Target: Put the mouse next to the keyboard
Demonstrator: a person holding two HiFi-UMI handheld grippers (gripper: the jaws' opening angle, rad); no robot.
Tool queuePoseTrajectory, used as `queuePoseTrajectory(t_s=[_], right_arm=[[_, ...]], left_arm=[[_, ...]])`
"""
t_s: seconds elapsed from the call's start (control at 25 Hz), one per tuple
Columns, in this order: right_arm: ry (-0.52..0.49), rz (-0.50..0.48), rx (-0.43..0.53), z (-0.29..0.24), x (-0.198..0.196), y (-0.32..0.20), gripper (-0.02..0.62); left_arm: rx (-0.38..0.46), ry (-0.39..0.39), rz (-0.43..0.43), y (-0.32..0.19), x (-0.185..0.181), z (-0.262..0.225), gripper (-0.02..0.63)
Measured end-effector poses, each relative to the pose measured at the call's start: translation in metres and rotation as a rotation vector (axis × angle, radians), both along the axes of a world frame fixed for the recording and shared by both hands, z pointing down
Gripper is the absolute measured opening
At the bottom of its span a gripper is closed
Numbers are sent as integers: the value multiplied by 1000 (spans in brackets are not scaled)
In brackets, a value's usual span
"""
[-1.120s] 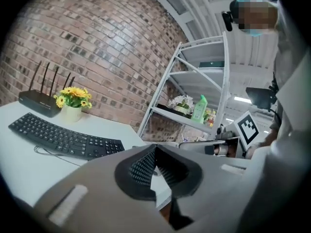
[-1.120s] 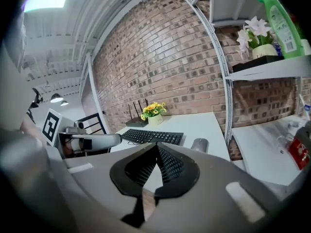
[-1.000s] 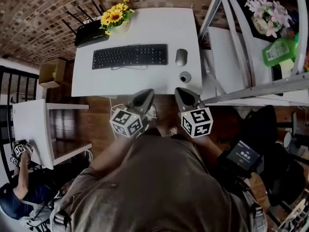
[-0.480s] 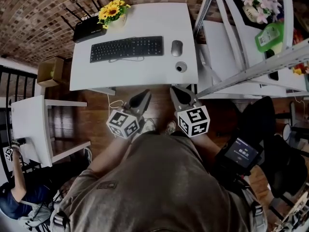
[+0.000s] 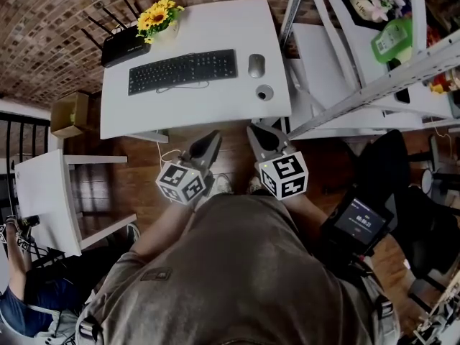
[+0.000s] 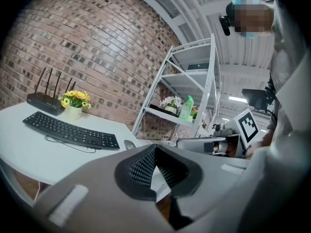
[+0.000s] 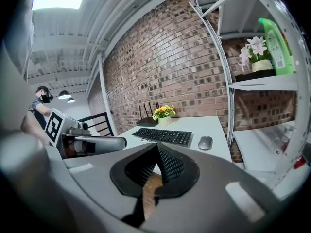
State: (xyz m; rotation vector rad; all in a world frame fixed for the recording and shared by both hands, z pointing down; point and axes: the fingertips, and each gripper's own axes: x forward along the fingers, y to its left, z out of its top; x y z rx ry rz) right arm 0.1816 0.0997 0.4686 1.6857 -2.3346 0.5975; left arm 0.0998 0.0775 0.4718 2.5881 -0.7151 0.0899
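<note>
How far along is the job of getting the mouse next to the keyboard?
Done, it seems: the mouse lies on the white table just right of the keyboard, apart from it. In hand: nothing. The left gripper and right gripper have their fingers closed on nothing and hang short of the table's near edge. Left: nothing visible, as far as I can judge.

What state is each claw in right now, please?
Left claw: closed, holding nothing.
Right claw: closed, holding nothing.
</note>
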Motion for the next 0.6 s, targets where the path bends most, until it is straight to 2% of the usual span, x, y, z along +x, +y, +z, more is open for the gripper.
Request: queuePoseTrajectory(t_s=[0.6], right_arm=[[19,-5,15,-5,-13,-7,9]], left_arm=[[5,12,14,-6,-8,-4,2]])
